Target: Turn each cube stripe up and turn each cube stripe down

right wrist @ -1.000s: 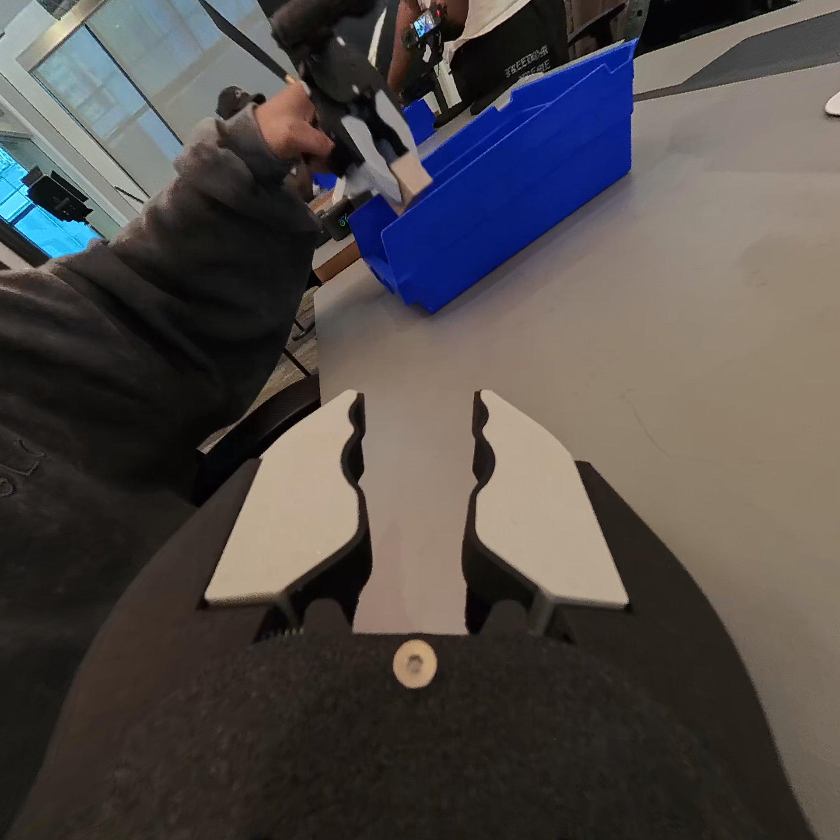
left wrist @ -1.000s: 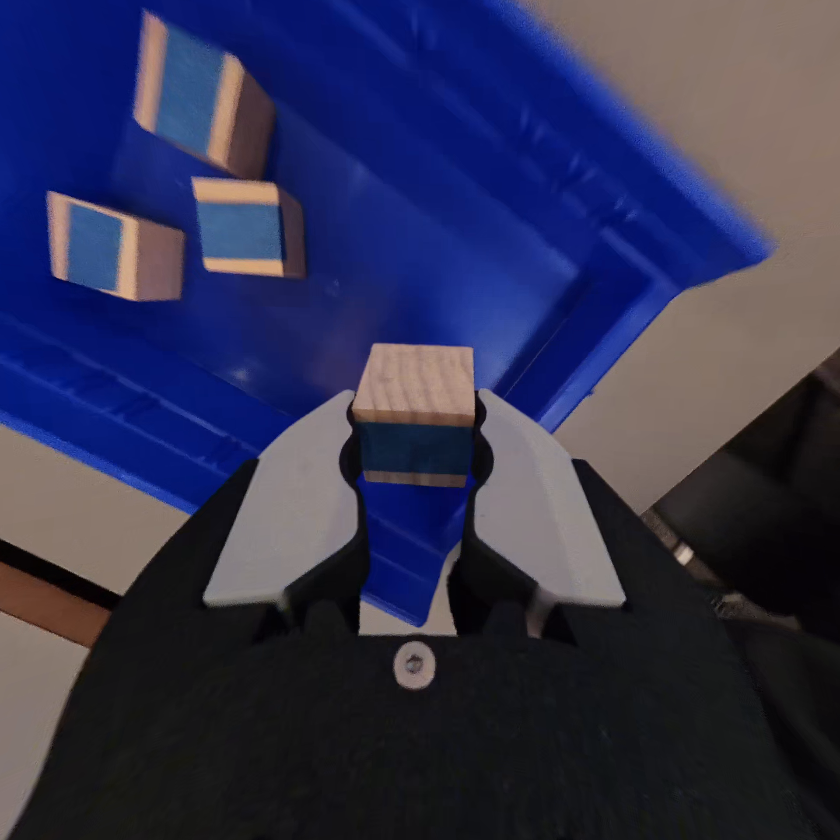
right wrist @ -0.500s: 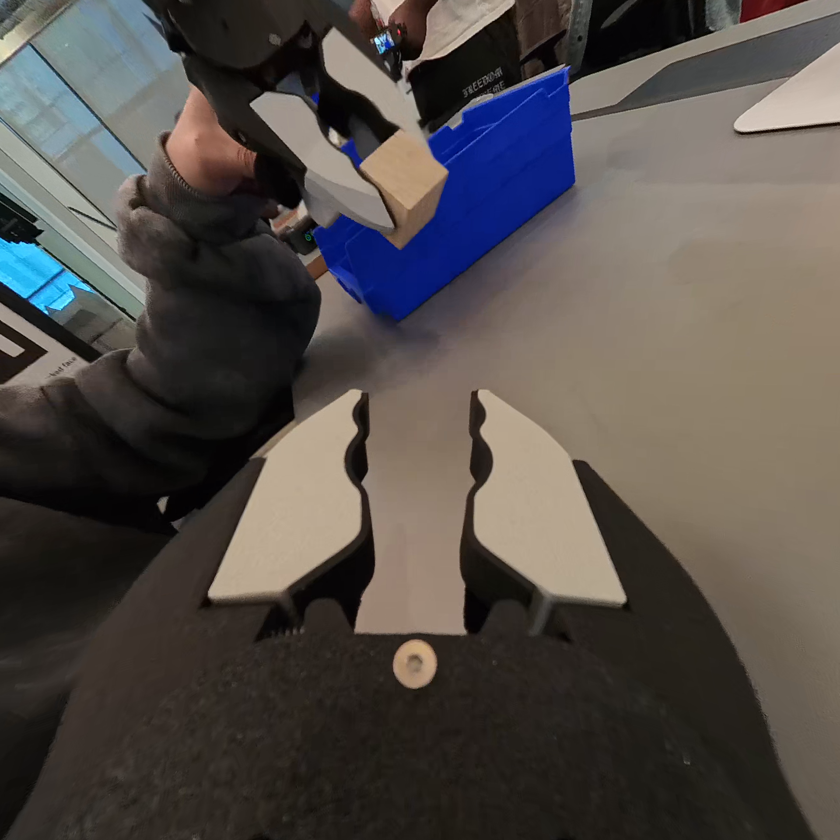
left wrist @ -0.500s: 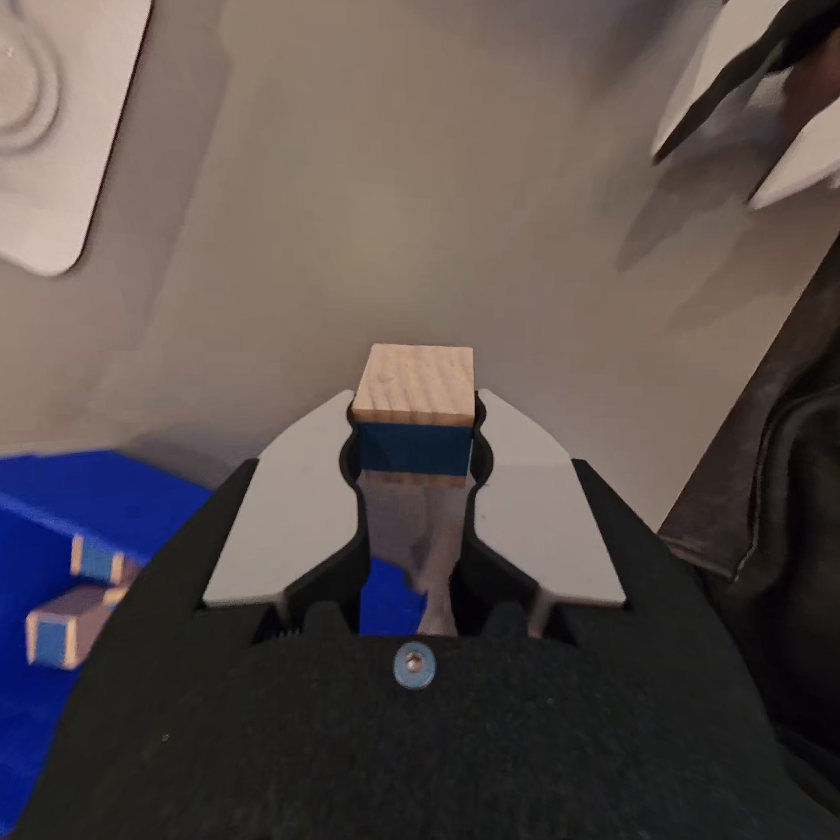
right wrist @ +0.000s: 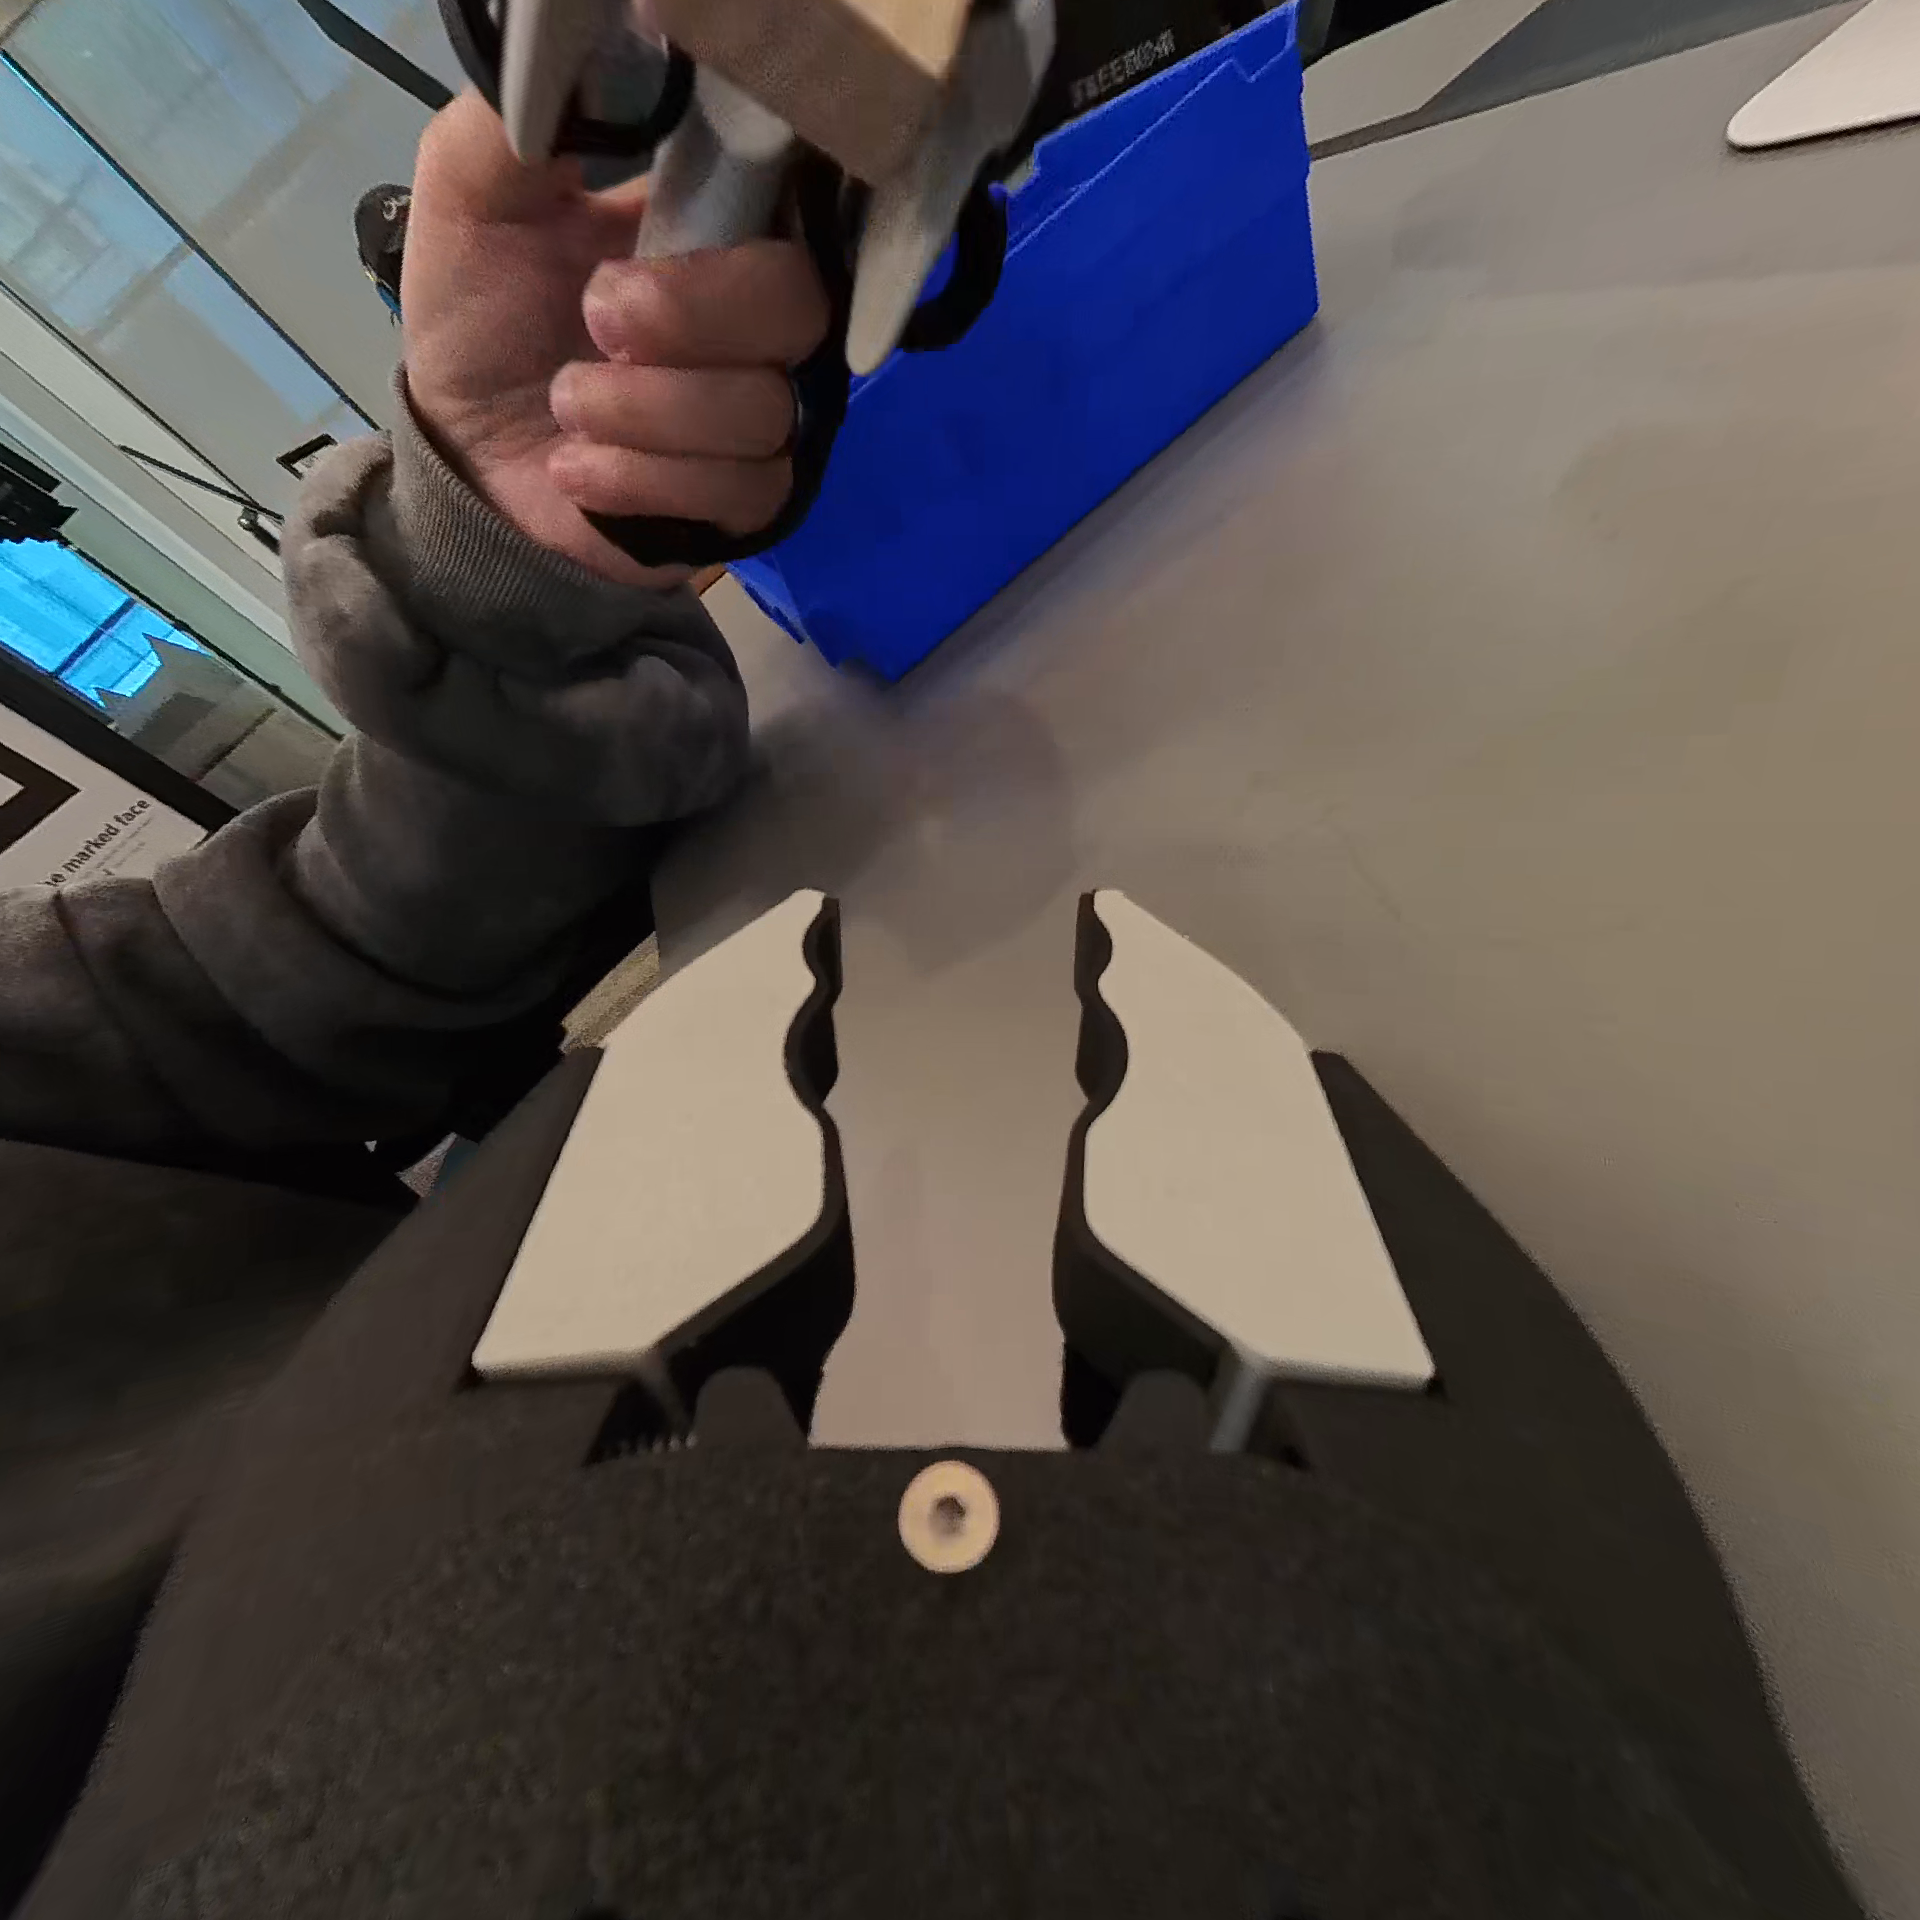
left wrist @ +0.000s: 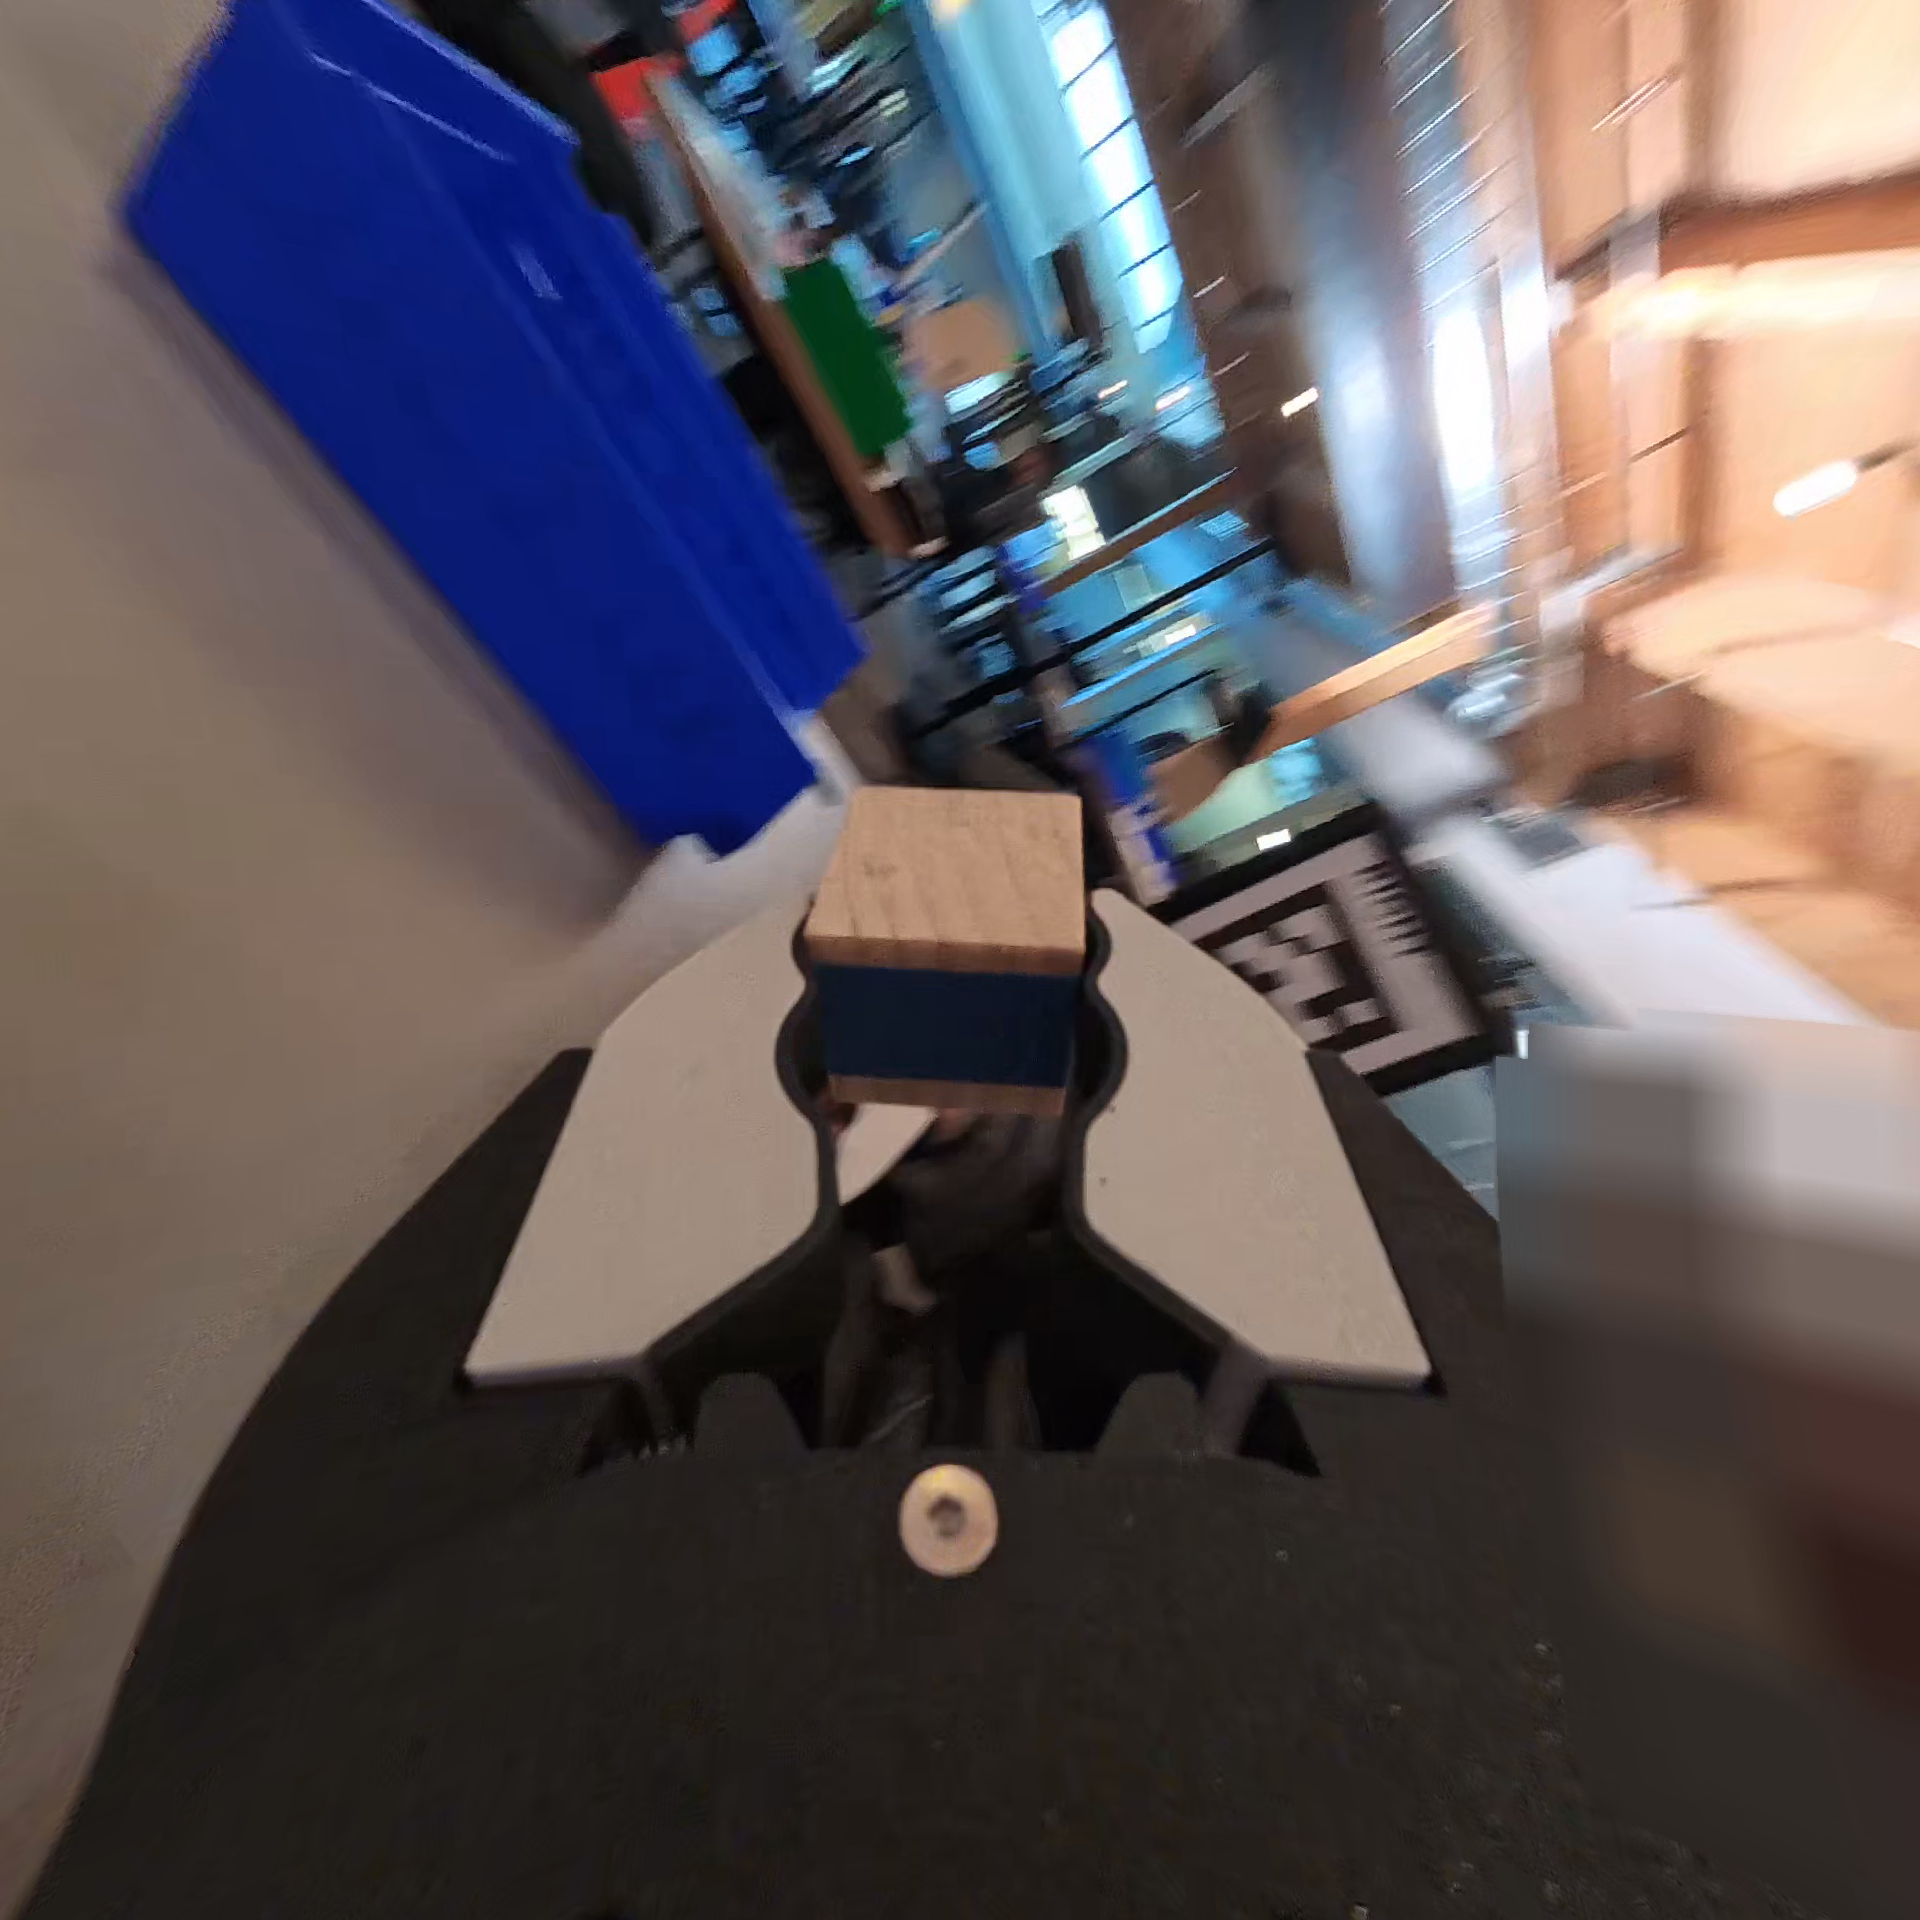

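The left tongs (left wrist: 948,971) clamp a small wooden cube with a dark blue stripe (left wrist: 945,961), held aloft beside the blue plastic bin (left wrist: 468,436); the right tongs (right wrist: 951,997) – apart, empty – hover low over the grey counter (right wrist: 1507,727).

Left claw (left wrist: 948,966) clamped tight, raised high and tilted, gripped by a bare hand (right wrist: 613,384) in a grey sleeve (right wrist: 488,748); right claw (right wrist: 954,997) held low and level, jaws parted, nothing between them.
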Available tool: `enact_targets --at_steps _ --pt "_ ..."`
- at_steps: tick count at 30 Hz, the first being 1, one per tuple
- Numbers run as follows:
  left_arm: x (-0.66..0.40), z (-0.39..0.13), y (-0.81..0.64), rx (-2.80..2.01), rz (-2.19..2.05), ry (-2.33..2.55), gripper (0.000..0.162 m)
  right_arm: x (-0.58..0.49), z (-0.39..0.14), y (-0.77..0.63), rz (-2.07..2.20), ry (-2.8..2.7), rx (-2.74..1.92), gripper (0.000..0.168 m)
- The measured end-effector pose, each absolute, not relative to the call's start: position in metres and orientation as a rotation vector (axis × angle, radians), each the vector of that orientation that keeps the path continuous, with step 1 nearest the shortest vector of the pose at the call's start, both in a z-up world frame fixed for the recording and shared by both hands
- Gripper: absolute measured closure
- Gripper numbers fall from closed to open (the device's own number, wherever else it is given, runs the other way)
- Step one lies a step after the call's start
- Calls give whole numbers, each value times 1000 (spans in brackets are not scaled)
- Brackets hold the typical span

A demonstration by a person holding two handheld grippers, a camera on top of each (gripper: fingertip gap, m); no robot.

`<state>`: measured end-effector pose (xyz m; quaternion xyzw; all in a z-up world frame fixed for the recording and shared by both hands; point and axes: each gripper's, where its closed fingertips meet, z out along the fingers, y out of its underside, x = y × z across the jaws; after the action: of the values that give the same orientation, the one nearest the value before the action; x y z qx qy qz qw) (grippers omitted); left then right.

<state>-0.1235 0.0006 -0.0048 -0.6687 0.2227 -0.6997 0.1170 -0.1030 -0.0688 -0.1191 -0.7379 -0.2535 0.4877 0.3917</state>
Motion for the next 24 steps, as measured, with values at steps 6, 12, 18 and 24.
enact_targets --at_steps 6,12,18,24 --pt "-123 -2 0 -1865 -2319 513 118 -109 -110 -69 1389 -556 -1863 121" --pt "-121 -8 2 -1891 -2259 515 118 -118 -58 -44 1651 -324 -1896 108" --pt "-119 -19 10 -1945 -2085 540 117 -139 -38 -10 1863 -187 -1999 102" --pt "-117 -32 16 -1999 -1998 518 118 -149 -40 9 1829 -163 -1979 122"
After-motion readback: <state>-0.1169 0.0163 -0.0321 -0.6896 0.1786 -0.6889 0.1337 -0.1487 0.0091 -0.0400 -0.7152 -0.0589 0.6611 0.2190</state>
